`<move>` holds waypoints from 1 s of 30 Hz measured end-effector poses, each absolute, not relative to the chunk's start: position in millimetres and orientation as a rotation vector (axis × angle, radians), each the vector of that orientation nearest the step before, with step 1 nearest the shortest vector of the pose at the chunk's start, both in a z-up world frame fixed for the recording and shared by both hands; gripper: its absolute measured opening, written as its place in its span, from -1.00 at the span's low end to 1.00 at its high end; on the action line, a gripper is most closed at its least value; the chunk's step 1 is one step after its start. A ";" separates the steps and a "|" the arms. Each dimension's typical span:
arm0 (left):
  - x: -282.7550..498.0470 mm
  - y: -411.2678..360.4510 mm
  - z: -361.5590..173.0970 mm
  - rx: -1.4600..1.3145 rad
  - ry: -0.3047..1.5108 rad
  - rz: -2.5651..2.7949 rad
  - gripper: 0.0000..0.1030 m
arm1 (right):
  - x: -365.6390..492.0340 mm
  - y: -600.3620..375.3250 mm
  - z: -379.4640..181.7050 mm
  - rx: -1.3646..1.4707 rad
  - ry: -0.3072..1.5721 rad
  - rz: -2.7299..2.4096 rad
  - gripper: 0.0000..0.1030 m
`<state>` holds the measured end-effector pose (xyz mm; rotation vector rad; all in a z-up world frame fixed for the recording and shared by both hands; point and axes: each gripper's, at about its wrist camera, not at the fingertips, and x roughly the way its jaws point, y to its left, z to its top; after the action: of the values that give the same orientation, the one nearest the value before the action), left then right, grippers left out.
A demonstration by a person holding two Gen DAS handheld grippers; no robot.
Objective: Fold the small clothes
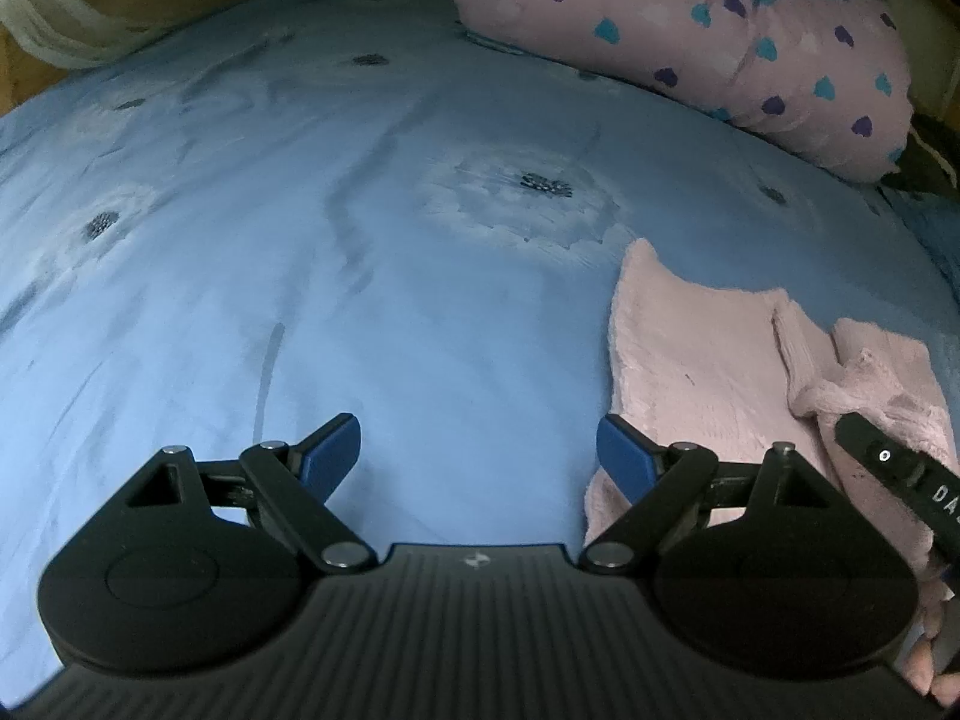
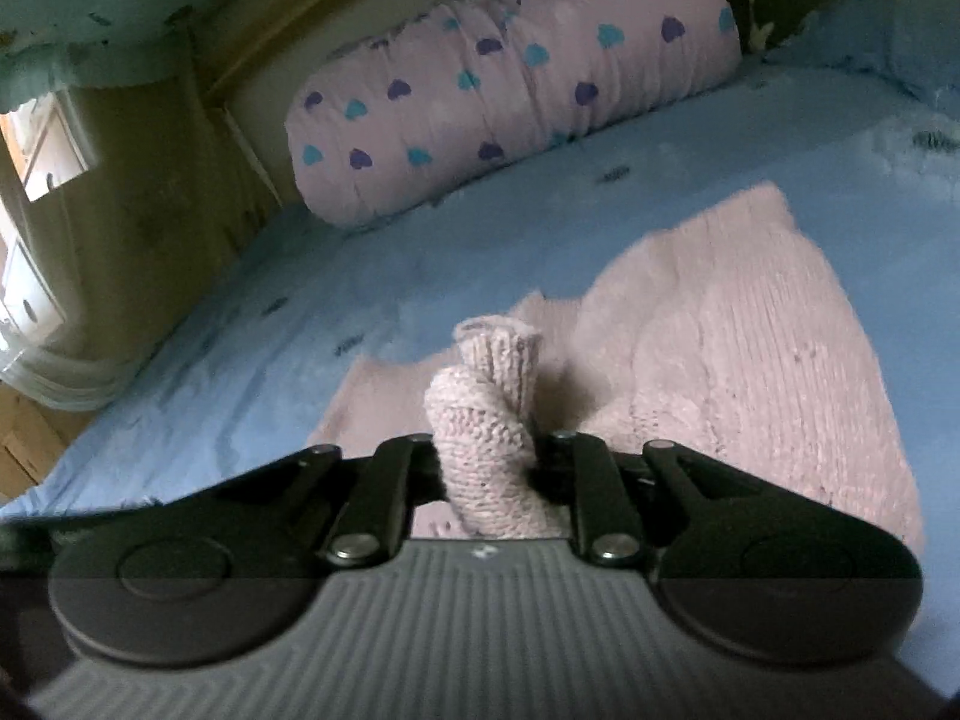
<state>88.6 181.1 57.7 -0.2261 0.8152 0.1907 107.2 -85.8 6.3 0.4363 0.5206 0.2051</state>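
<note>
Right wrist: right tool [image 2: 487, 468] clenches the pink knit garment's [image 2: 750, 360] bunched ribbed cuff; left tool [image 1: 478, 456] gapes.

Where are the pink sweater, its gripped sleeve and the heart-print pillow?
pink sweater [image 1: 690, 348], left wrist view, flat body panel.
sleeve [image 2: 489, 420], right wrist view, bunched knit near the cuff.
heart-print pillow [image 2: 510, 96], right wrist view, middle of its side.

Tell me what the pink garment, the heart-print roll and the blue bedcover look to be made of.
Pale pink knitted garment: yarn knit, likely wool or acrylic; visible stitch rows and a ribbed cuff, matte and fuzzy. Pink roll with purple and teal hearts: probably plush fleece, soft napped surface. Blue flower-print bedcover: smooth woven cloth, perhaps cotton, with fine creases and a slight sheen.
</note>
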 end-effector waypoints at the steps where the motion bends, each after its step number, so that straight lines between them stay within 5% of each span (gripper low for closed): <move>1: 88.4 182.2 58.0 -0.232 0.814 0.191 0.73 | 107.8 -86.5 7.0 0.442 0.520 0.206 -0.67; 11: 85.9 203.5 63.2 -0.289 0.788 0.240 0.73 | 112.2 -71.9 57.8 0.578 0.359 0.305 -0.66; 20: 75.5 216.9 71.0 -0.342 0.729 0.188 0.73 | 101.1 -10.6 2.4 0.390 0.543 0.508 -0.62; 26: 76.6 195.9 81.0 -0.375 0.679 0.068 0.73 | 85.3 -16.7 19.6 0.349 0.568 0.590 -0.04; 30: 81.0 171.9 83.0 -0.354 0.669 0.006 0.73 | 66.7 -25.6 32.9 0.285 0.563 0.639 0.03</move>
<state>81.0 171.9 83.0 -0.3543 0.6686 0.0061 66.7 -25.6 32.9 0.2847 0.5626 0.6388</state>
